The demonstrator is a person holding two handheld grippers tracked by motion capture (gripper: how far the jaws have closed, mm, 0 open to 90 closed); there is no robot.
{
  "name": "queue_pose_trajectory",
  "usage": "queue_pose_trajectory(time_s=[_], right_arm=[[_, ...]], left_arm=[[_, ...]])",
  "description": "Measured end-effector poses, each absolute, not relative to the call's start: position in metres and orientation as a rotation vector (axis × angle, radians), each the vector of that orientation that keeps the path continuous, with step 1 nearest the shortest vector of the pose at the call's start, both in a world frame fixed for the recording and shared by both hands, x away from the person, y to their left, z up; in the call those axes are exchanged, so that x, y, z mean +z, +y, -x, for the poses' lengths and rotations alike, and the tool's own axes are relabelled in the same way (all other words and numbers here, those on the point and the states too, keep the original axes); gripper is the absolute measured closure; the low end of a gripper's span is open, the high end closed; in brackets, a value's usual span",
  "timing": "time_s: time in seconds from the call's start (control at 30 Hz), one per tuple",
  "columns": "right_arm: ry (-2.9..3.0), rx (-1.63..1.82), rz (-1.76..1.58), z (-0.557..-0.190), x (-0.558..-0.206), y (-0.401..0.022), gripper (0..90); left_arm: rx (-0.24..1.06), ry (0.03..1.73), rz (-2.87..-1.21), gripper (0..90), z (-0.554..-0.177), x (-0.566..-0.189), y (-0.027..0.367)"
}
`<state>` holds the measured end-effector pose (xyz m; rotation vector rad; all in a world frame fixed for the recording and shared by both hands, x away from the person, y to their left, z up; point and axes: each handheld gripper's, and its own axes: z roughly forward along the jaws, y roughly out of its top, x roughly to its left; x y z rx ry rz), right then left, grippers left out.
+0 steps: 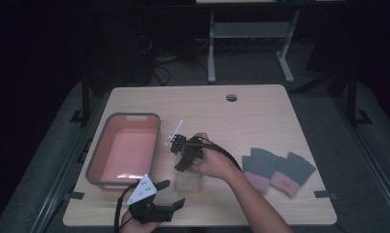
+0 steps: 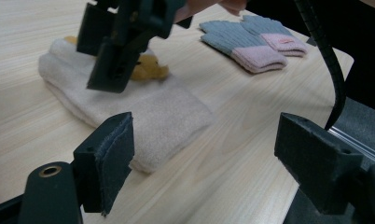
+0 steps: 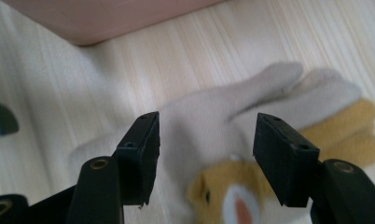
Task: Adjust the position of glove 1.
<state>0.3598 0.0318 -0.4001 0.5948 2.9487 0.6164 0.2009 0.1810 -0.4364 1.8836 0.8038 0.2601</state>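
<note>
**A:** Cream knit with a yellow animal patch: that glove is what the work turns on. Where does it lie?

**B:** Flat on the wooden table, toward the near edge, just to the right of the pink bin and apart from it. In the right gripper view its finger end points to the upper right and its body runs down to the lower left.

**A:** And the right gripper?

**B:** Directly above the glove, pointing down at it. Its jaws stand apart with nothing pinched; the fabric lies beneath the gap, and the pads do not press on it.

**A:** So which way must the grip go?

**B:** My guess is straight down. The jaws straddle the glove's middle, across its long axis, so a short descent and a squeeze should catch the knit.

**A:** What of the left gripper?

**B:** It waits at the near edge, also wide open and empty, with the glove lying ahead of it and to its left. The right one is plainly closer.

**A:** Anything else about?

**B:** A grey-and-pink pair of gloves lies well to the right, clear of both grippers.
</note>
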Motion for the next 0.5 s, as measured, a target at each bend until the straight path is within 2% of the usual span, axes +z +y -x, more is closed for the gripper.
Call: queue_pose_trajectory(time_s=[0.23,0.5], right_arm=[[2.964,0.555,-0.562,-0.362,-0.406,0.044,43.4],[2.962,0.48,-0.555,-0.366,-0.418,0.048,42.5]], left_arm=[[0.26,0.798,-1.887,20.0,-0.2,-0.436,0.181],[0.255,0.797,-1.889,20.0,-0.2,-0.436,0.18]])
